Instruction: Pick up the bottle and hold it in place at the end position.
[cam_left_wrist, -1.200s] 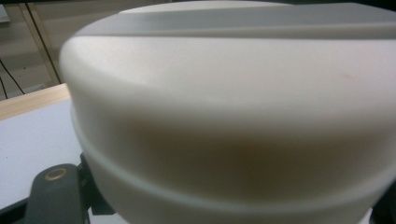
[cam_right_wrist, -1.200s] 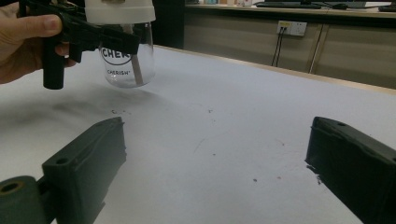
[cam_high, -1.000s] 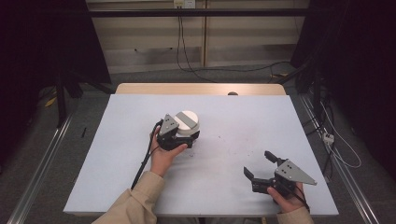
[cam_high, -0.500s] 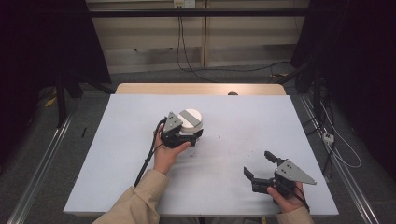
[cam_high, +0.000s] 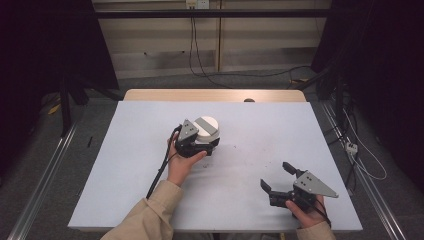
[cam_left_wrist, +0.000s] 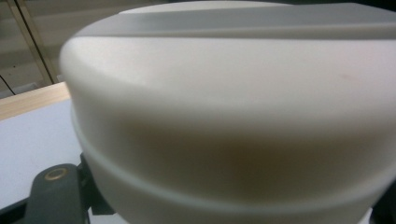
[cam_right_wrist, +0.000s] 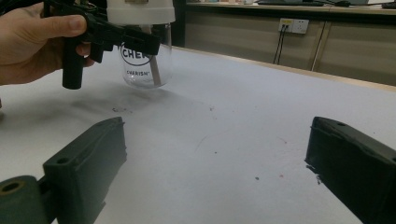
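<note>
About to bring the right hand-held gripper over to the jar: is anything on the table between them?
Nothing visible. The right hand-held gripper is open, low over the table, and bare surface with faint specks runs from it to the jar, which the left hand-held gripper already clamps just below its white lid.

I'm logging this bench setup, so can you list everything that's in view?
jar: one, clear glass with dark lettering, standing mid-table
lid: one, white, on the jar
table: one, pale grey top with a wooden far edge
wall socket: one, white, back wall
left gripper: one, black, shut on the jar below the lid
right gripper: one, black, jaws open, near right of the table
sleeves: two, beige, bottom edge
</note>
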